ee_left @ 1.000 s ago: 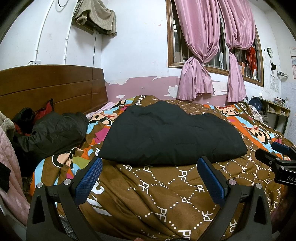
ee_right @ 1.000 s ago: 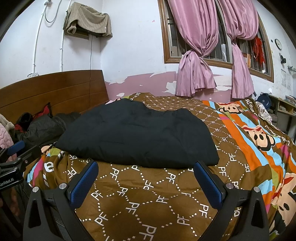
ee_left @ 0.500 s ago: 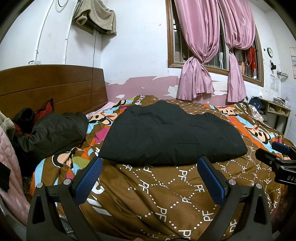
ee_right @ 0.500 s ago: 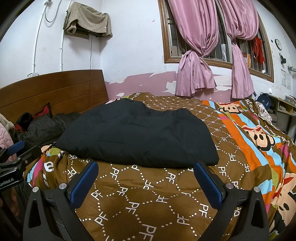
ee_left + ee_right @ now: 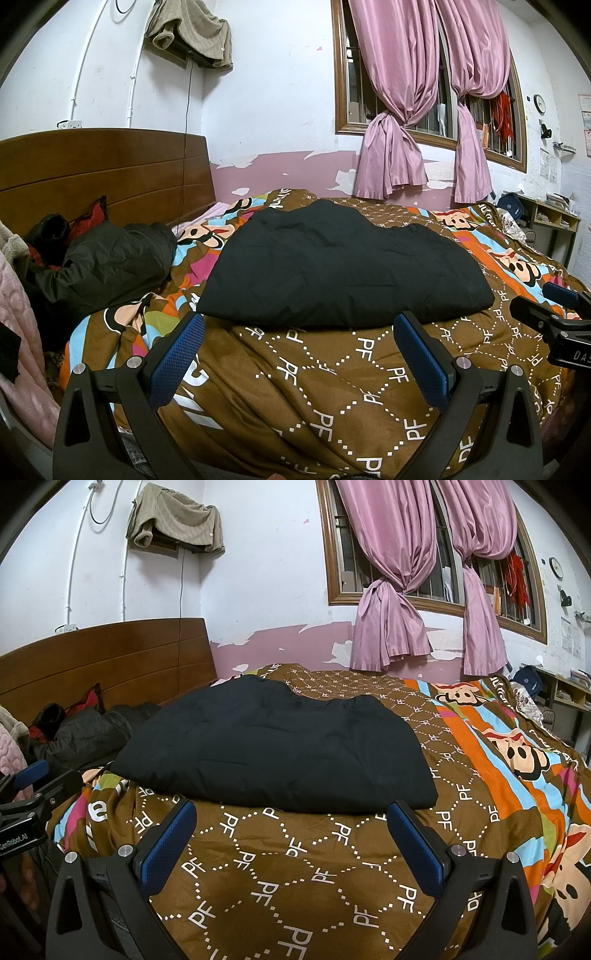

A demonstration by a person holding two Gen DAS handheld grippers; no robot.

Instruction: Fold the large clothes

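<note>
Since nothing differs from a second ago, likely a pause: either fold finished or next one not begun. Black garment lying in a flattened bundle on the patterned bedspread, just beyond and between both tools. Left gripper and right gripper spread wide, empty, hovering short of its near edge.

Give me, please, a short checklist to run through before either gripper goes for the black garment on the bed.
1. Left gripper open, holding nothing: ok.
2. Right gripper open, holding nothing: ok.
3. Black garment lies flat on the quilt, near edge showing: ok.
4. Nothing rests on top of the garment: ok.
5. Dark jacket by the headboard lies apart from it: ok.
6. How many layers it is already folded into: cannot tell.
</note>
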